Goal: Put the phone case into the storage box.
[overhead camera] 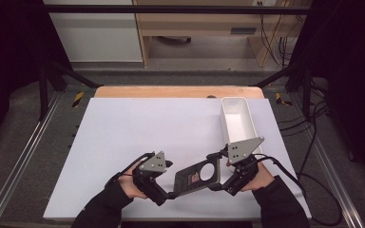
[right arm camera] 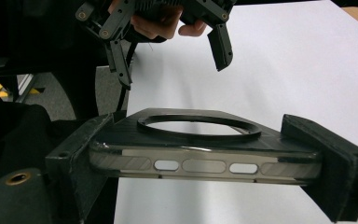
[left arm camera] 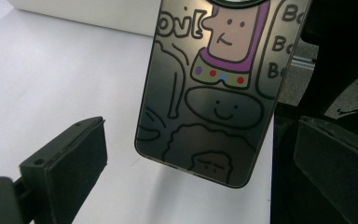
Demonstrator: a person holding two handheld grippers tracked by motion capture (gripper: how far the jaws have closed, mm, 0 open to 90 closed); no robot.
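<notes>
Currently, per part:
right gripper (overhead camera: 217, 172): pinching the phone case (overhead camera: 198, 176) across its width; in the right gripper view both pads (right arm camera: 81, 161) press on the case's long sides, with the end that has the slot cutouts facing the camera.
left gripper (overhead camera: 171, 179): spread wide, jaws apart and gripping nothing; in the left gripper view the case hangs between its two jaws, the left jaw clear of it, contact at the right jaw impossible to tell.
phone case: dark, semi-clear, with a ring on one face and cartoon line art on the other; held off the white board (overhead camera: 138, 137), tilted, between the two grippers, its far end in the right gripper.
white bin (overhead camera: 238, 121): beyond the phone case, up and to its right, on the board's right edge; well apart from the case.
hands: left hand (overhead camera: 132, 186) and right hand (overhead camera: 260, 176) flank the phone case, each behind its gripper.
cable (overhead camera: 290, 176): trails from the right gripper, away from the phone case.
</notes>
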